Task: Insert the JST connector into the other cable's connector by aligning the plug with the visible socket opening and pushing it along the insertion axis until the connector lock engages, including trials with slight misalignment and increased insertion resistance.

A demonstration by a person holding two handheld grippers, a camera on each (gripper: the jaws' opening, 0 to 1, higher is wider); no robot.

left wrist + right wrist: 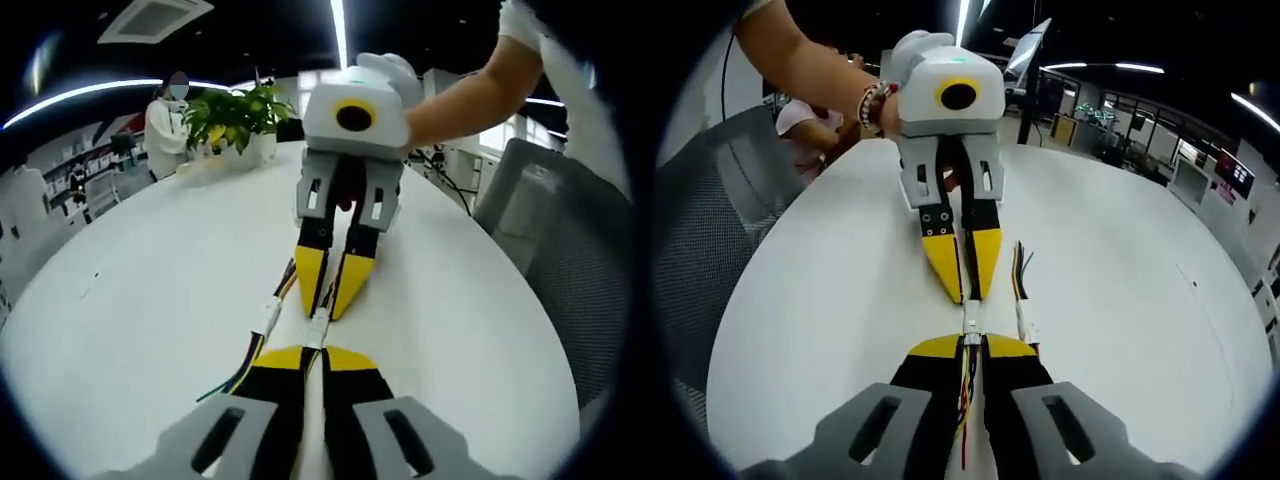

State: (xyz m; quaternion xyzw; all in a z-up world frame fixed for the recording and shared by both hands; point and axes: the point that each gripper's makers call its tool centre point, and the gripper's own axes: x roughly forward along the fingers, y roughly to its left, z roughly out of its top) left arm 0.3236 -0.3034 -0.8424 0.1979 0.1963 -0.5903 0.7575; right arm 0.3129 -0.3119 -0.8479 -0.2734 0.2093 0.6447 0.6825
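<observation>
In the left gripper view, my left gripper (pixel 315 350) rises from the bottom, its yellow tips shut on a small white JST connector (pixel 318 328). Facing it tip to tip is my right gripper (pixel 328 308), also shut on that connector's far end. In the right gripper view, my right gripper (pixel 972 345) is shut on the cable, whose red and yellow wires (pixel 965 400) run back between its jaws. The white connector (pixel 970 322) bridges the short gap to the left gripper (pixel 967 292). Whether the two halves are fully seated I cannot tell.
A second cable with a white connector (pixel 268 315) (pixel 1027 325) lies loose on the round white table (pixel 150 300) beside the grippers. A potted plant (pixel 235 115) and a standing person (pixel 165 125) are at the far edge. A grey mesh chair (pixel 560 230) (pixel 710 230) stands close by.
</observation>
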